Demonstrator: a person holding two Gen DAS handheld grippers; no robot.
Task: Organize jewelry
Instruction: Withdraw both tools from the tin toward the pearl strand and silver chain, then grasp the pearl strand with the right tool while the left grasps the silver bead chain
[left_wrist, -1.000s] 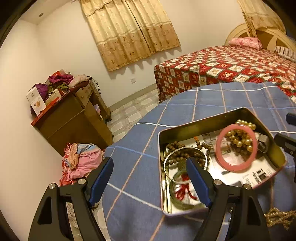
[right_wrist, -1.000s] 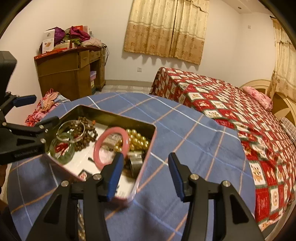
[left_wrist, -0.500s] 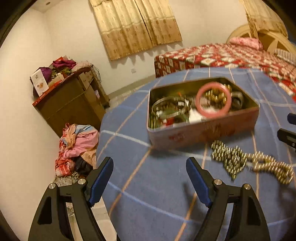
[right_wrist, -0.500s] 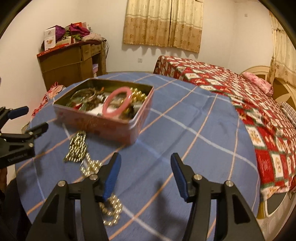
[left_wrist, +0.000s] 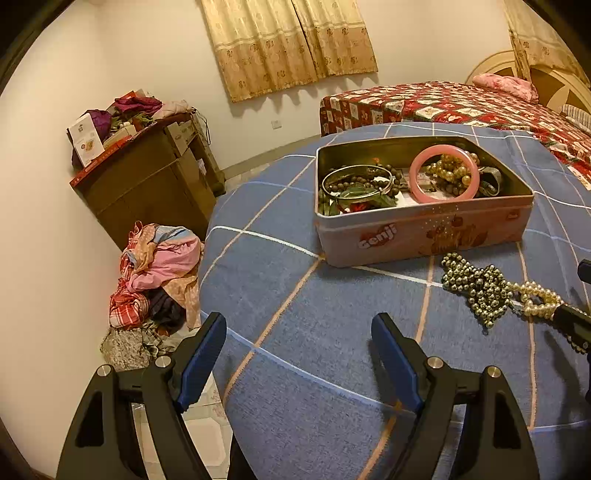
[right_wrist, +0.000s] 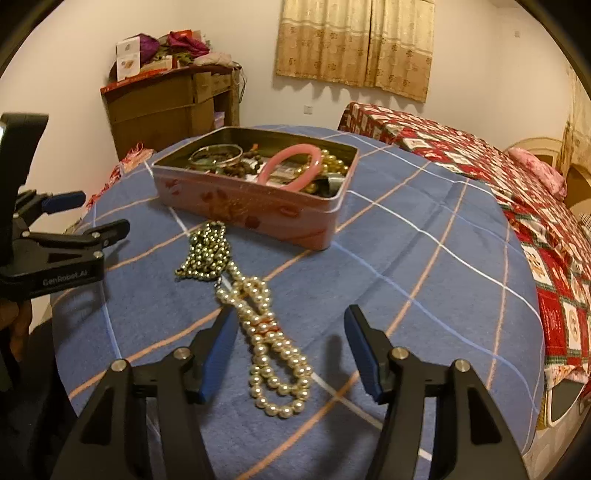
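Round table (right_wrist: 424, 258) under a blue checked cloth; pink tin (right_wrist: 255, 206) sits toward the far left of it, already holding a pink bangle (right_wrist: 291, 166), a metal bangle (right_wrist: 216, 151), dark wooden beads (left_wrist: 360, 181) and gold-coloured beads (left_wrist: 448, 170). Still loose on the cloth, just near of the tin: one tangle, a dark gold bead chain (right_wrist: 207, 254) at the far end running into a knotted pearl strand (right_wrist: 269, 339) at the near end. Can't tell if they're joined or just overlapping. Right gripper (right_wrist: 288, 350) is low over the pearl end, jaws have just been opening, pearls lie between the blue pads but nothing presses on them, so no grip yet. Left gripper (left_wrist: 299, 358) is spread wide, empty, over bare cloth near the left table edge. My read: step in hand is picking the strand up for the tin. Advice: come down on the red-tied knot (right_wrist: 264, 323), where the loops bunch and there's most to bite; single beads will likely roll out of flat pads. Get the lower pad tips right to the cloth without pinching fabric. Lift slowly, watch whether the gold chain comes along; if it does, use the left gripper to take the far end so it doesn't swing. Clear the tin's near wall before dropping; bangles leave little free floor.
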